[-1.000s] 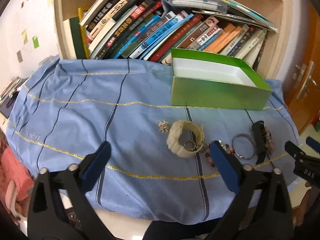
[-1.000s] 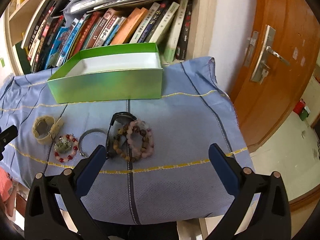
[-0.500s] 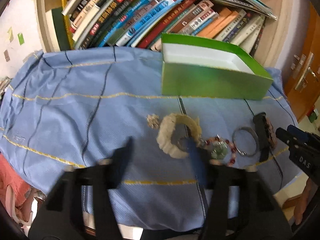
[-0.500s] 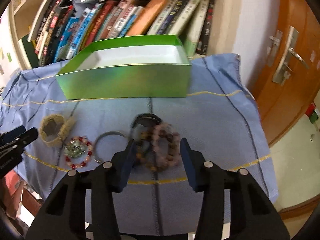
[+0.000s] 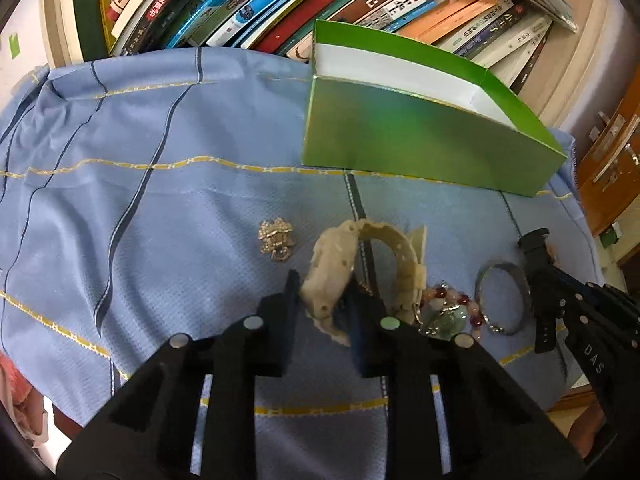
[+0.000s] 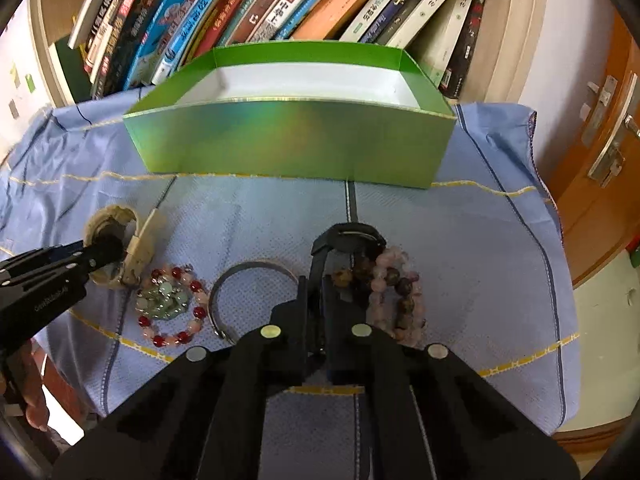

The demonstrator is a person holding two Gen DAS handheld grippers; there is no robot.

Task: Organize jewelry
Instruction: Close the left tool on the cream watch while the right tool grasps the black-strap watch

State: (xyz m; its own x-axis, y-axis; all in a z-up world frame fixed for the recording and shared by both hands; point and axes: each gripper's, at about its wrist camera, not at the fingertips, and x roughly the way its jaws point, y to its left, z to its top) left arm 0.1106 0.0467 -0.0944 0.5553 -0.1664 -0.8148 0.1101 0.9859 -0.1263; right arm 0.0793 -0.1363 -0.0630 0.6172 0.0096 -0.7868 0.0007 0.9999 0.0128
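Observation:
My left gripper (image 5: 322, 294) is shut on the near side of a cream bracelet (image 5: 332, 268) lying on the blue cloth; it also shows in the right wrist view (image 6: 138, 250). My right gripper (image 6: 318, 292) is shut on the strap of a black watch (image 6: 348, 240), next to beaded bracelets (image 6: 394, 288). A red-and-pink bead bracelet with a green charm (image 6: 170, 304) and a silver bangle (image 6: 248, 280) lie between the two grippers. A small gold brooch (image 5: 276, 238) lies left of the cream bracelet. The open green box (image 6: 288, 140) stands behind.
A bookshelf full of leaning books (image 6: 248, 12) stands right behind the green box. A wooden door with a metal handle (image 6: 608, 152) is on the right. The blue cloth (image 5: 120, 200) hangs over the front edge near me.
Both grippers moved forward and down to the jewelry and went from wide open to shut, the left on the cream bracelet, the right on the black watch strap.

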